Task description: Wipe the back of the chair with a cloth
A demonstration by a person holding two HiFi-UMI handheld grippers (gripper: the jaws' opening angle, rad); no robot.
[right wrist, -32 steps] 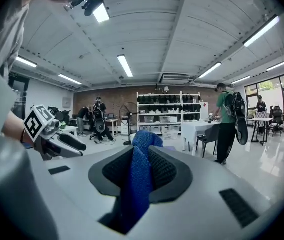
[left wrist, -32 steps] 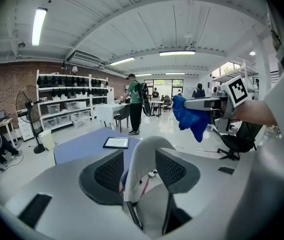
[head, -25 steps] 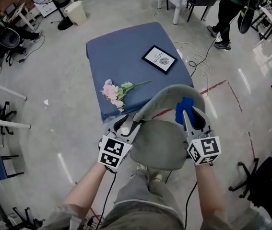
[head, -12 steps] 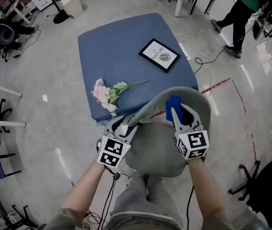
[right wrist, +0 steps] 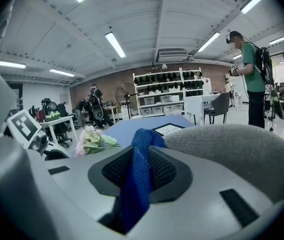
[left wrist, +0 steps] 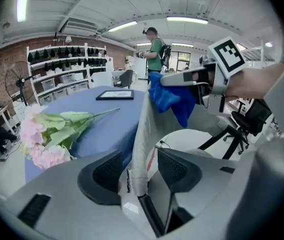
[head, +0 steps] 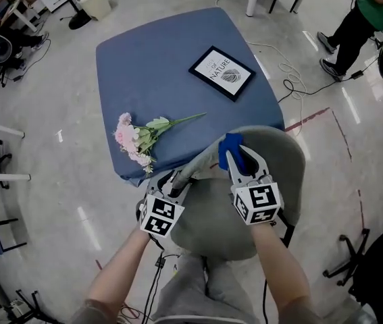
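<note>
Blue cloth (right wrist: 139, 154), pinched in right tool (head: 236, 159), at chair back (head: 282, 155) rim.

The chair (head: 275, 150) has its base mostly hidden under its seat (head: 211, 225) in the head view. The lower end of the blue cloth (head: 232, 144) disappears between the jaws of the right gripper (head: 235, 155). A bystander (head: 370, 12) is cut off by the top right corner. The smaller print on the framed picture (head: 222, 72) is too fine to read.
</note>
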